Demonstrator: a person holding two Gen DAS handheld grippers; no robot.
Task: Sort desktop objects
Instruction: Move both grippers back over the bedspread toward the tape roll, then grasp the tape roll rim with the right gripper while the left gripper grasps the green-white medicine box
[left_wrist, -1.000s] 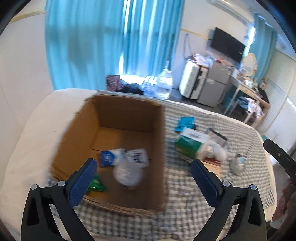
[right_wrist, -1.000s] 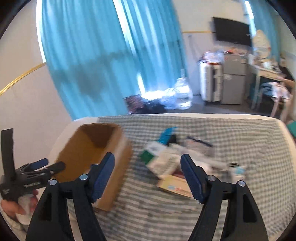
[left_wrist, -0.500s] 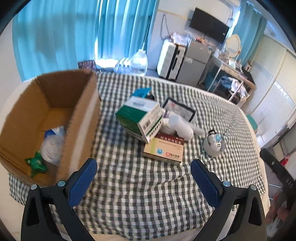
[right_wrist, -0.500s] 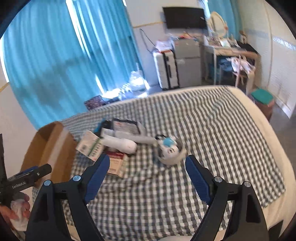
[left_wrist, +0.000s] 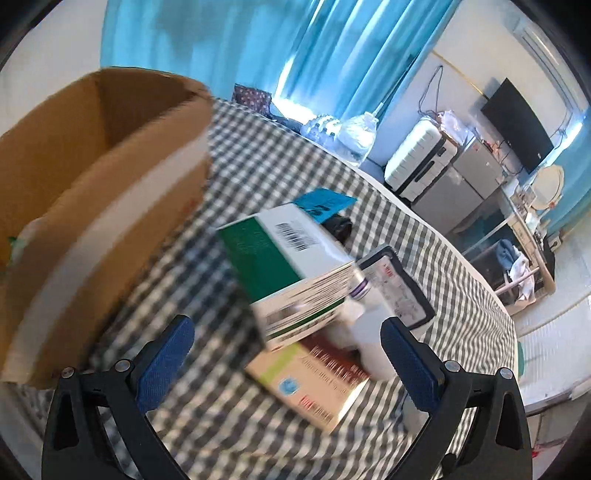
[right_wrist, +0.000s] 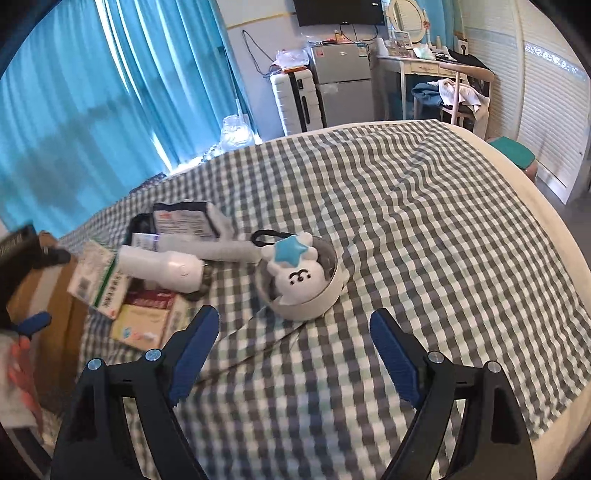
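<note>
Both grippers, left (left_wrist: 287, 349) and right (right_wrist: 294, 334), had fingers apart, empty; the green-white box (left_wrist: 284, 266) sat just right of the cardboard box (left_wrist: 92, 192).

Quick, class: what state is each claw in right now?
Left claw: open, holding nothing.
Right claw: open, holding nothing.

Grey-and-white checked cloth (right_wrist: 424, 206); brown cardboard box (left_wrist: 92, 177) left of the left gripper (left_wrist: 286, 354), whose 2 pads (left_wrist: 166, 360) are blue; green-and-white carton (left_wrist: 284, 269) ahead; white toy (right_wrist: 301, 278) with blue star ahead of the right gripper (right_wrist: 295, 345); turquoise curtains (right_wrist: 92, 103).
</note>
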